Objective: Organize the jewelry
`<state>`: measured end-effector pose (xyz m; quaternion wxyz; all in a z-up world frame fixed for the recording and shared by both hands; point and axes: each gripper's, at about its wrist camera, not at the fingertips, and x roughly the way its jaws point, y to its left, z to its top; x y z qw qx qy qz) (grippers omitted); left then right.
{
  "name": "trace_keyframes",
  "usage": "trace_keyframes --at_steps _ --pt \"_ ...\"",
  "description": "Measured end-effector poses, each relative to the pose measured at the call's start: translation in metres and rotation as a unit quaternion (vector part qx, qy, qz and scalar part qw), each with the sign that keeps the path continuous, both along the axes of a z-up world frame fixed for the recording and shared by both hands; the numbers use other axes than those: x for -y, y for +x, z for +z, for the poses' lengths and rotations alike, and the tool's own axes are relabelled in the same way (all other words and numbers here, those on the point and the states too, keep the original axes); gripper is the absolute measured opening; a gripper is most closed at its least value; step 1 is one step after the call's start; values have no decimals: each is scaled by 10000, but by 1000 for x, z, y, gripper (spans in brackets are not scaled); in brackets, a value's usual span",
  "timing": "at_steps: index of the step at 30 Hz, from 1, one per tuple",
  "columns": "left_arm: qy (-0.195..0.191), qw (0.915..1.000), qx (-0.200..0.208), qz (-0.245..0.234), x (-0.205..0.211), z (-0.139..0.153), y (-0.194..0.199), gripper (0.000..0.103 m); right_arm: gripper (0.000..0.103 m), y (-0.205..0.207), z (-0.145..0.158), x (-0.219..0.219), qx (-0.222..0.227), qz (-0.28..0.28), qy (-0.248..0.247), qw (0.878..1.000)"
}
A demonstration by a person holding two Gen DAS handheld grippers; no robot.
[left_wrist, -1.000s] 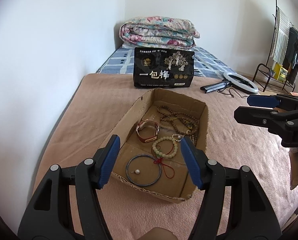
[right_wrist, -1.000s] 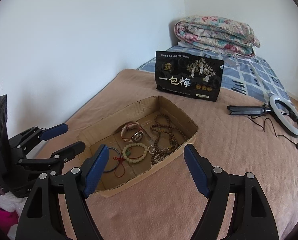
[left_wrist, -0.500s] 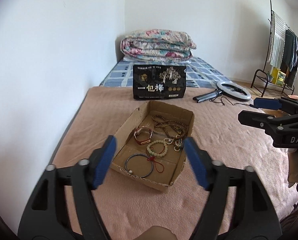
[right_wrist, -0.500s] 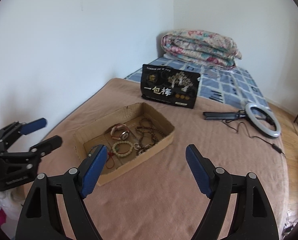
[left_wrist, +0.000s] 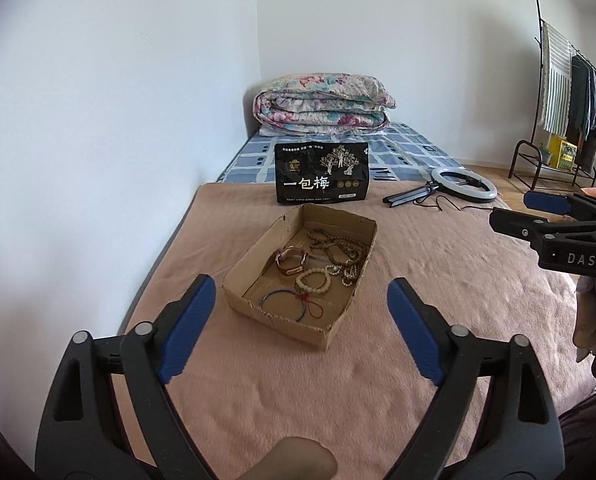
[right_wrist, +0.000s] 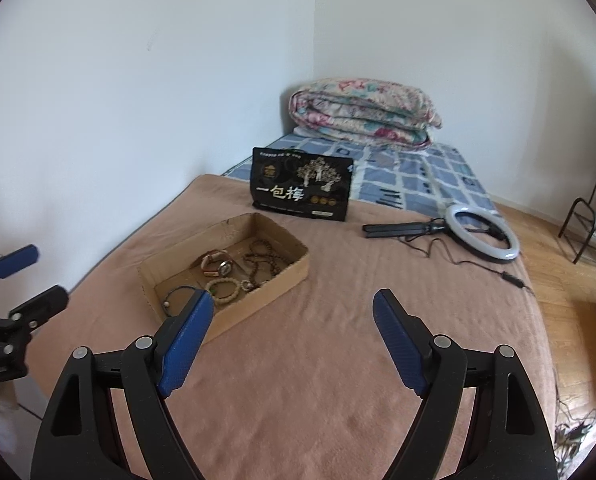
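The cardboard box [left_wrist: 254, 276] at twelve o'clock on the bed [left_wrist: 438, 280] holds light, slippery, tangle-prone jewelry, so the stiff watch [left_wrist: 292, 264] is best pinched across its band, while the left tongs [left_wrist: 302, 324] are opening on nothing and the right tongs [right_wrist: 294, 340] gape, released and empty.
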<state>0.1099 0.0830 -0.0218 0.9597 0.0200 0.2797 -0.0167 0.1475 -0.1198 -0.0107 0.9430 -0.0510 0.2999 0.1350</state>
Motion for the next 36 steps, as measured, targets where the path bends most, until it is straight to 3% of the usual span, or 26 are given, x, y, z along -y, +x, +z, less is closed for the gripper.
trace_keyframes --at_steps 4,18,36 --pt "21 9999 95 140 3 4 -17 99 83 -12 1 5 134 -98 -29 9999" --pt "67 9993 183 324 11 11 -45 102 84 -30 -10 21 274 -430 245 9984" --pt "82 9990 127 422 7 2 -48 102 84 -34 -17 9 345 -330 0 9989"
